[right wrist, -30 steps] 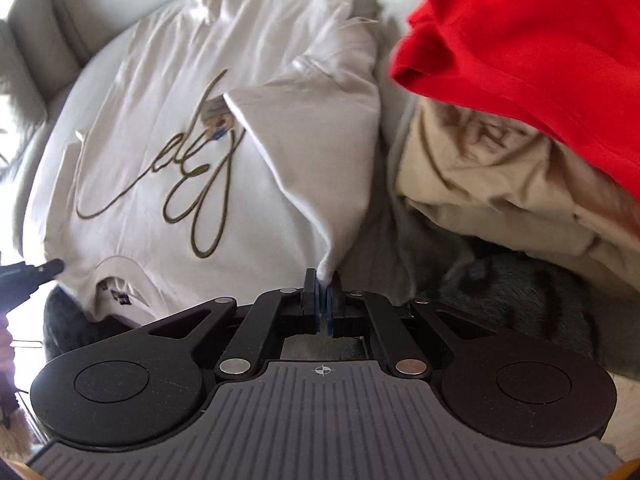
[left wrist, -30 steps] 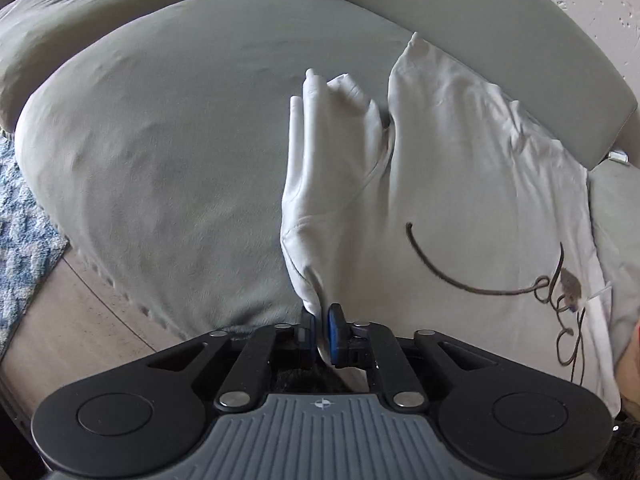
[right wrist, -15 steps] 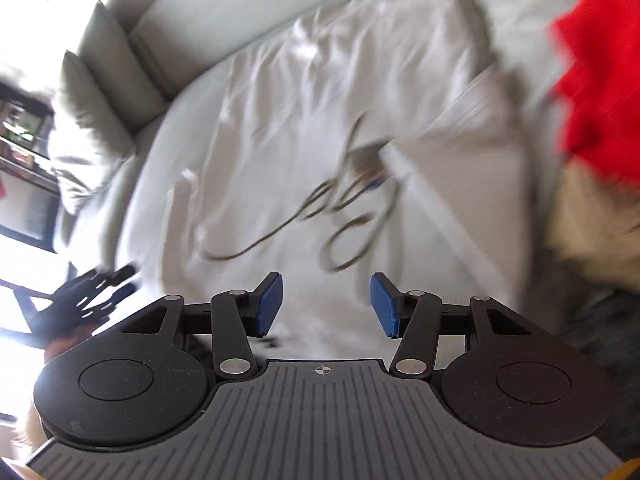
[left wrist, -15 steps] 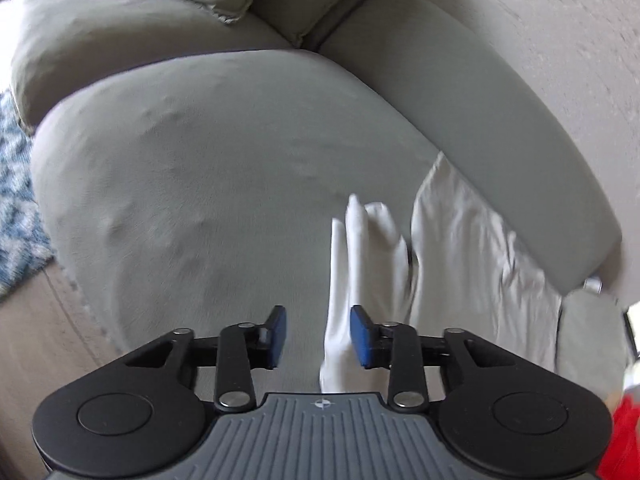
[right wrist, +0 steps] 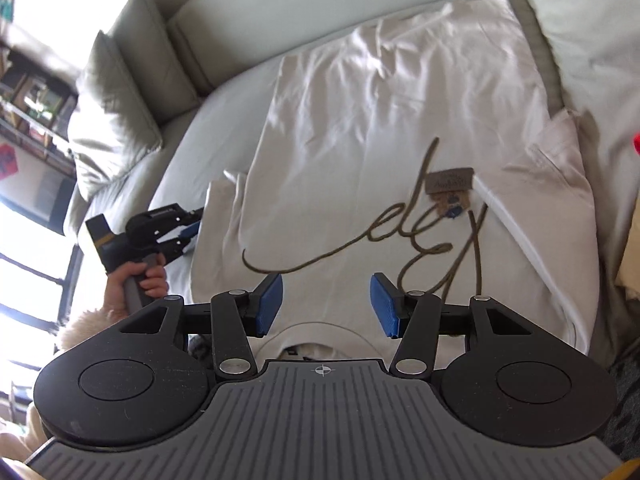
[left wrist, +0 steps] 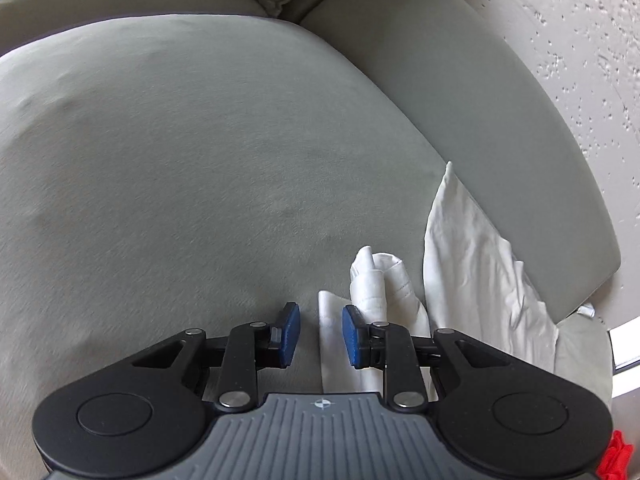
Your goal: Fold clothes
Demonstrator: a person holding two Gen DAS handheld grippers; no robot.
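A white T-shirt (right wrist: 360, 128) with brown script lettering lies flat on the grey sofa seat (left wrist: 180, 160). Its right sleeve (right wrist: 552, 176) is folded in over the chest. My right gripper (right wrist: 326, 304) hovers open above the collar with nothing between its pads. The left sleeve (left wrist: 376, 280) lies bunched on the seat beside the shirt's body (left wrist: 472, 264). My left gripper (left wrist: 322, 334) stands open just over that sleeve's edge, its pads clear of the cloth. In the right wrist view the left gripper (right wrist: 191, 236) shows at the shirt's left side, held by a hand (right wrist: 140, 280).
The sofa backrest (left wrist: 500, 120) runs behind the shirt, and pillows (right wrist: 116, 92) sit in the corner. A red garment (left wrist: 616, 456) and a beige one (right wrist: 632, 260) lie to the right. A bright window (right wrist: 24, 240) is at the left.
Both grippers were shut on sleeves and have let go. The right one has risen back over the collar. The left one swung out over the seat, leaving the sleeve bunched beside the shirt.
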